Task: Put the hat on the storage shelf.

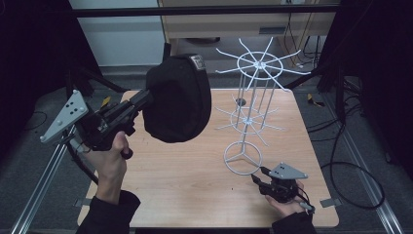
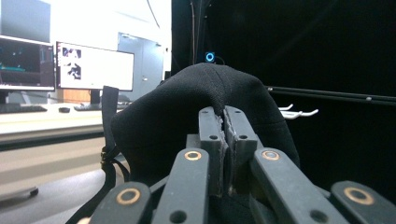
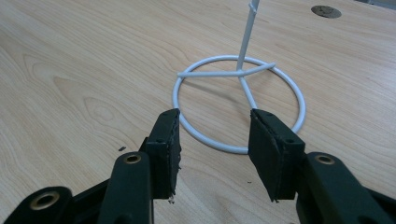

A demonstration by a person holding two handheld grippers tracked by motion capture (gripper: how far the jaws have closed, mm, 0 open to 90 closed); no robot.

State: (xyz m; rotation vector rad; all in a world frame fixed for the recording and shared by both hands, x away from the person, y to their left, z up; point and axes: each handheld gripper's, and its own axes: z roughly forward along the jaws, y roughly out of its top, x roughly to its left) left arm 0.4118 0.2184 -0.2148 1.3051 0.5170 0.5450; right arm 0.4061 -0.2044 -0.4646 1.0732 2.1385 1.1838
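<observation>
A black cap point(image 1: 178, 100) hangs in the air over the table's left half, held by my left gripper point(image 1: 143, 100), which is shut on its edge. In the left gripper view the jaws pinch the black cap point(image 2: 187, 107) fabric at the left gripper point(image 2: 224, 128). A white wire rack point(image 1: 251, 87) with two tiers of radiating hooks stands right of centre on a ring base point(image 1: 242, 158). My right gripper point(image 1: 258, 176) rests low near the table's front right, open, jaws on either side of the near arc of the ring base point(image 3: 240, 100), seen at the right gripper point(image 3: 215, 149).
The wooden table point(image 1: 195, 195) has a round grommet point(image 1: 240, 102) near its back. Black curtains and cables border both sides. Monitors point(image 2: 93, 67) on a desk appear far off in the left gripper view.
</observation>
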